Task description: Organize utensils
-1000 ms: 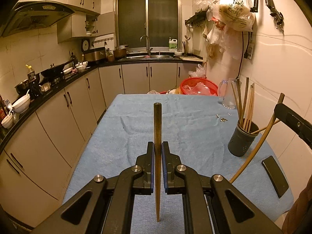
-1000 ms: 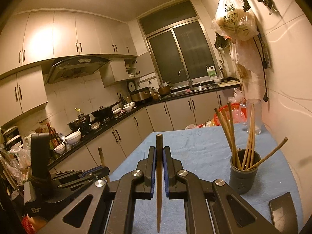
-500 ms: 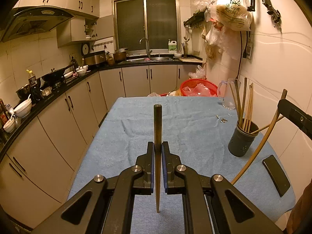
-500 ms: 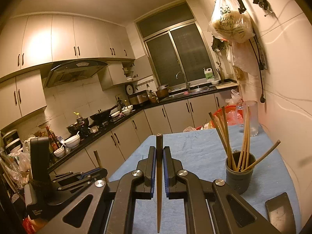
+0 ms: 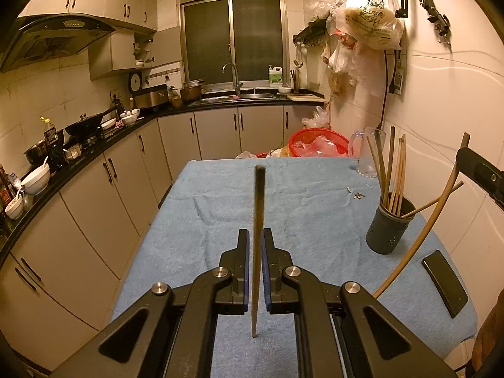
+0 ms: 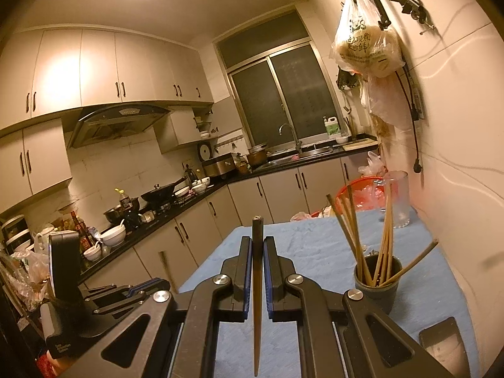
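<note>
Two grippers, left gripper (image 5: 255,236) and right gripper (image 6: 257,242), each clamp one chopstick (image 5: 257,220) upright, left of the holder (image 5: 389,223) on the towel (image 5: 299,201).

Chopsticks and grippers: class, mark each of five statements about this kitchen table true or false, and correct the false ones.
1. The left gripper is shut on a chopstick. True.
2. The right gripper is empty. False: it too is shut on a chopstick.
3. The holder lies tipped over. False: it stands upright on the blue cloth, with several chopsticks in it.
4. A dark phone lies on the cloth near the holder. True.
5. The red basket sits beside the holder. False: it is beyond the table's far end.
</note>
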Demonstrator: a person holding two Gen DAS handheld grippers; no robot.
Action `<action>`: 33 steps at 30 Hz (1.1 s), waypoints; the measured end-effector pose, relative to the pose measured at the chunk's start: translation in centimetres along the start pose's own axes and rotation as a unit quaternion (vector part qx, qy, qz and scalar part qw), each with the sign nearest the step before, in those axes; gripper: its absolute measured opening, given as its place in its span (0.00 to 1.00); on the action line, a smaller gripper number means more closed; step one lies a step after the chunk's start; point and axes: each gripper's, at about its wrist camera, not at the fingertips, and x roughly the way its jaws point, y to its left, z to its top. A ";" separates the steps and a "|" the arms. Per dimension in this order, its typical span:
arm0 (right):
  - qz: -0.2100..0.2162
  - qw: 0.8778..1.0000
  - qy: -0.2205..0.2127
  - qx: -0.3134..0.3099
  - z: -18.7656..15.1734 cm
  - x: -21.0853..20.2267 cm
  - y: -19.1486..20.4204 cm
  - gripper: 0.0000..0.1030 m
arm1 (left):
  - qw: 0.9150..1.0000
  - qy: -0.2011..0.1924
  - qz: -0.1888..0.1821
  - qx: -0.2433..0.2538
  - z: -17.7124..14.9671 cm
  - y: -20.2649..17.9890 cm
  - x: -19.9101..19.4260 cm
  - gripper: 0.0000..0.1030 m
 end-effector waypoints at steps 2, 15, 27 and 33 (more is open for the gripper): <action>-0.002 1.000 -0.002 0.000 0.3 -0.1 -0.2 0.07 | 1.000 0.000 -0.001 0.001 0.1 0.0 0.0 0.07; -0.016 1.000 -0.015 0.005 1.4 -1.0 -1.8 0.07 | 1.000 0.015 -0.015 0.011 0.4 -0.8 1.1 0.07; -0.017 1.000 0.001 0.023 1.0 -0.1 -3.4 0.07 | 0.970 0.227 -0.081 0.017 1.5 0.2 17.9 0.09; -0.027 0.999 0.009 0.032 1.2 0.5 -4.8 0.07 | 0.953 0.282 -0.107 0.031 2.3 -2.5 24.7 0.25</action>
